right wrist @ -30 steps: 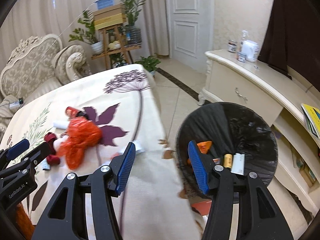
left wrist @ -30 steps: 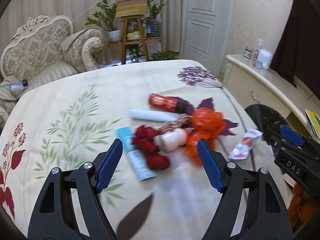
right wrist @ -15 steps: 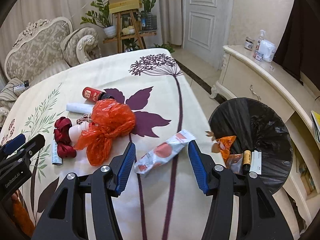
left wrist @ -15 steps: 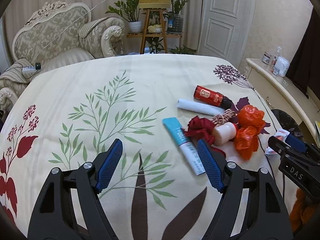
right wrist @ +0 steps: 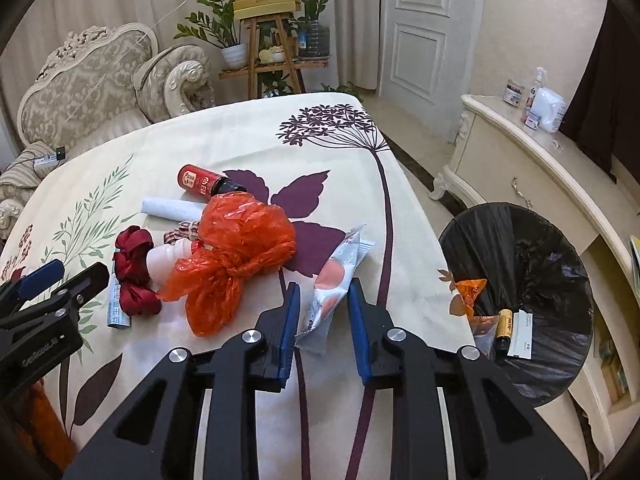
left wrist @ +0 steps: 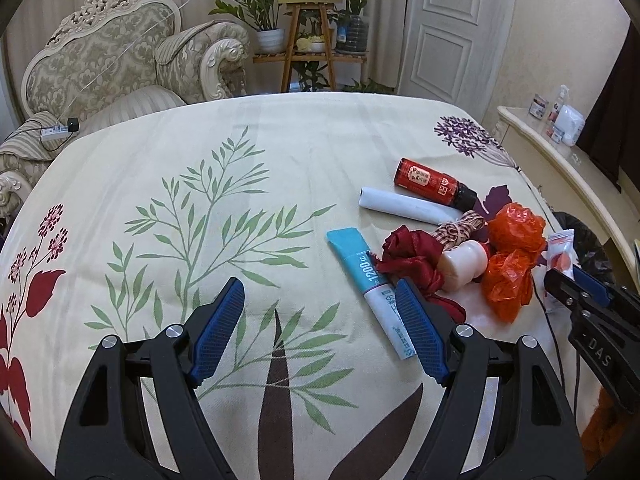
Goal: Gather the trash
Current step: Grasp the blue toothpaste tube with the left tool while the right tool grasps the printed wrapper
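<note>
Trash lies in a heap on the flowered tablecloth: a white-and-orange snack wrapper, an orange plastic bag, a red ribbon, a small white bottle, a teal tube, a white roll and a red bottle. My right gripper has its jaws narrowed around the wrapper's near end. My left gripper is open and empty over bare cloth, left of the tube. A black-lined bin stands right of the table, with some trash in it.
A cream sideboard with bottles runs behind the bin. An ornate armchair and a wooden plant stand with boxes stand beyond the table's far edge. The table's right edge is beside the bin.
My right gripper has swung from the bin to the wrapper and its jaws have closed in around it. My left gripper has drifted left, away from the trash heap.
</note>
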Demonstrator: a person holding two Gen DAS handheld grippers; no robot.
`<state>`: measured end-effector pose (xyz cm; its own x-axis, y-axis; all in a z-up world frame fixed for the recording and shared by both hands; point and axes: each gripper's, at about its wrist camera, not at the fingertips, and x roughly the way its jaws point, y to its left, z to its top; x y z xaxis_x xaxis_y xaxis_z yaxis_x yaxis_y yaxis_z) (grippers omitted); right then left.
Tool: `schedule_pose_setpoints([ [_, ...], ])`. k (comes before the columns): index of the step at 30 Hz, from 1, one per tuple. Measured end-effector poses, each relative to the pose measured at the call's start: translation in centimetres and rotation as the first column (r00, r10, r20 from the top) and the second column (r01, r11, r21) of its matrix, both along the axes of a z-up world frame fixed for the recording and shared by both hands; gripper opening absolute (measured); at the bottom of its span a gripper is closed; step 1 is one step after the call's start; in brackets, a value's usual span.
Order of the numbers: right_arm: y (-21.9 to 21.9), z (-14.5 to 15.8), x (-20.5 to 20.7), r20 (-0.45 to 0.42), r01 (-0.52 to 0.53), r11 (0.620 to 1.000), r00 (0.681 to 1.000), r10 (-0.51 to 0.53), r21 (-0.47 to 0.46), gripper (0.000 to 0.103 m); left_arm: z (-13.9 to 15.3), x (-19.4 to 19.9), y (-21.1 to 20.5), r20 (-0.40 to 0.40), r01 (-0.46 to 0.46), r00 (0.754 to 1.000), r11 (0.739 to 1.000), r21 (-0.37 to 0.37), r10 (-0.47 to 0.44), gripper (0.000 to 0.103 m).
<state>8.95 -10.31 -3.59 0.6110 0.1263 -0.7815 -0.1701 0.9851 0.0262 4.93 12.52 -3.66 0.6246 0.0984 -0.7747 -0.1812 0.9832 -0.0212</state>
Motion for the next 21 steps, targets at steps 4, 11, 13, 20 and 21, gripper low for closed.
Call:
schedule_pose_setpoints([
  [4,-0.3,-0.2,0.1,-0.006,0.002,1.000,1.000,-0.002,0.011,0.025,-0.5,0.8,-0.4,-0.027,0.003,1.000,1.000,0.014,-0.002,0.076],
  [11,-0.6,-0.5,0.2,-0.020,-0.002,1.000,1.000,0.003,0.027,0.025,-1.5,1.7,-0.2,-0.087,0.000,0.996,1.000,0.006,0.000,0.076],
  [13,-0.5,-0.5,0.1,-0.019,-0.008,1.000,1.000,0.009,0.028,0.025,-1.5,1.5,0.1,-0.090,0.000,0.996,1.000,0.005,0.001,0.076],
  [20,-0.5,-0.7,0.1,-0.025,-0.013,0.999,1.000,0.013,0.031,0.025,-1.5,0.5,1.2,-0.084,0.015,0.996,1.000,-0.002,-0.015,0.075],
  [21,-0.5,-0.7,0.1,-0.025,-0.012,0.999,1.000,0.013,0.030,0.025,-1.4,0.7,1.1,-0.084,0.019,0.996,1.000,-0.002,-0.019,0.075],
])
